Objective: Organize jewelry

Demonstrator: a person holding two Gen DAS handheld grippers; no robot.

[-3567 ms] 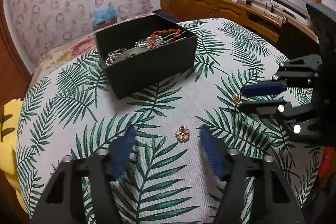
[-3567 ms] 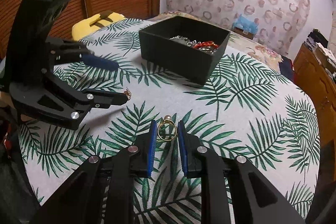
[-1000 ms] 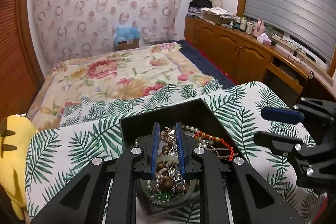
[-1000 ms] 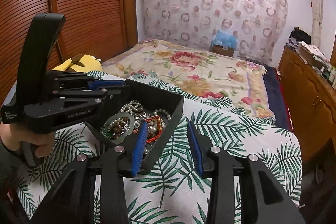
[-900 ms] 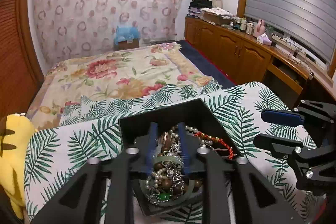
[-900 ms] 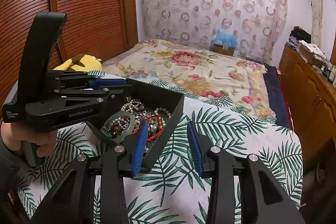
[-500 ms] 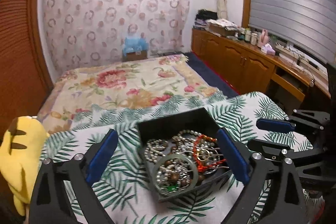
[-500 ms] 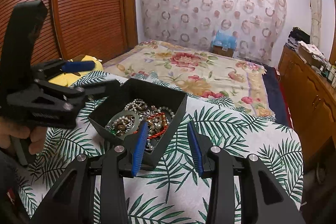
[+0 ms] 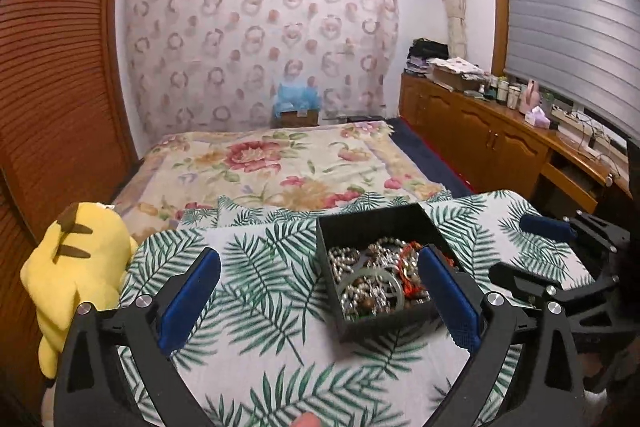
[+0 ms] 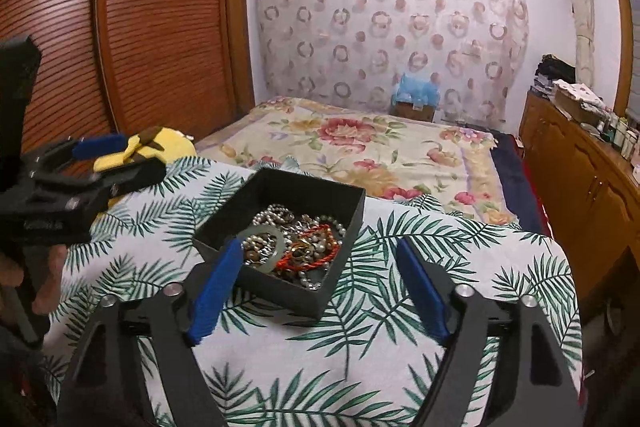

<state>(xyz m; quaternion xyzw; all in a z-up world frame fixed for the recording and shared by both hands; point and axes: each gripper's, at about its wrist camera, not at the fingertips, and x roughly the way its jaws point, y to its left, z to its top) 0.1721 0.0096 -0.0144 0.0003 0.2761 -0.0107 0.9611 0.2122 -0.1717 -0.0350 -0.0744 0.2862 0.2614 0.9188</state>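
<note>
Left gripper [image 9: 318, 297]: blue-padded fingers spread wide, holding nothing, above the palm-print tablecloth [image 9: 260, 339]. Right gripper [image 10: 320, 287]: fingers likewise apart and empty. Black box [image 10: 304, 297]: sits on the cloth toward its far edge, nearest the bed [image 9: 280, 163]; inside, a heap of jewelry [image 10: 296, 247] — pearl strands, red beads, pale bangle. Yellow plush toy [image 9: 76, 267]: beyond the cloth's left edge.

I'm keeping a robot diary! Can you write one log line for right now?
left tongs: open, empty | right tongs: open, empty | black jewelry box: on palm-leaf tablecloth, full of beads
</note>
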